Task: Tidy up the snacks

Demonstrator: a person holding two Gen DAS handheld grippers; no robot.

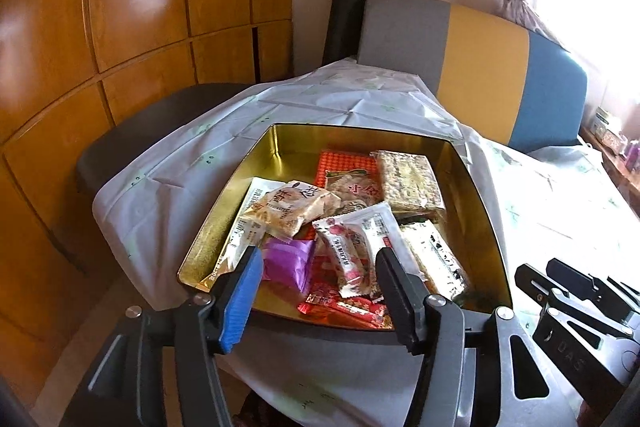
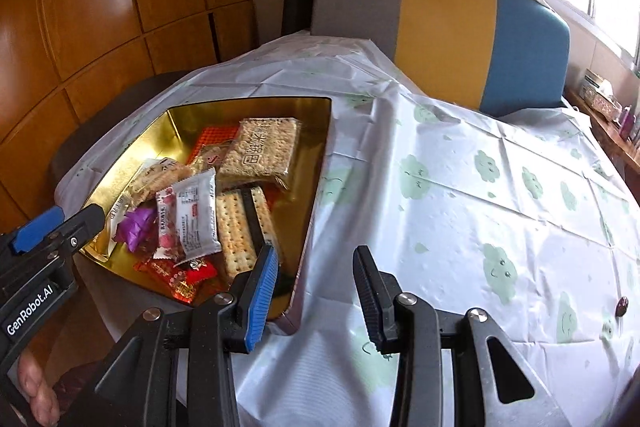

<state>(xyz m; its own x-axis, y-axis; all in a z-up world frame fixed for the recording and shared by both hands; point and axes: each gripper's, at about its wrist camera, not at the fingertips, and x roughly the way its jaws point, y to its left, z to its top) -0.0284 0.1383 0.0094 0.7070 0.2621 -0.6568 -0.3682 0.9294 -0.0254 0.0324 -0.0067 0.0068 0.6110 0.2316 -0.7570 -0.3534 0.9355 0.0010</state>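
A gold tin (image 1: 360,129) sits on the tablecloth with several wrapped snacks in it: a purple sweet (image 1: 286,259), a white and pink packet (image 1: 352,251), a square cracker pack (image 1: 412,179) and a red packet (image 1: 344,307). My left gripper (image 1: 319,253) hovers over the tin's near edge, open, with nothing pressed between its pads. The right gripper (image 2: 315,251) is open too and holds nothing. It hangs over the right rim of the tin (image 2: 240,103), beside a long cracker pack (image 2: 240,227). Each gripper also shows in the other's view: the left gripper (image 2: 60,223), the right gripper (image 1: 560,287).
A white tablecloth (image 2: 460,187) with green clouds covers the table to the right of the tin. A grey, yellow and blue seat back (image 2: 444,27) stands behind, with wooden cabinets (image 1: 120,27) at the left. A small brown disc (image 2: 622,305) lies at the far right. A person's fingers (image 2: 38,399) show bottom left.
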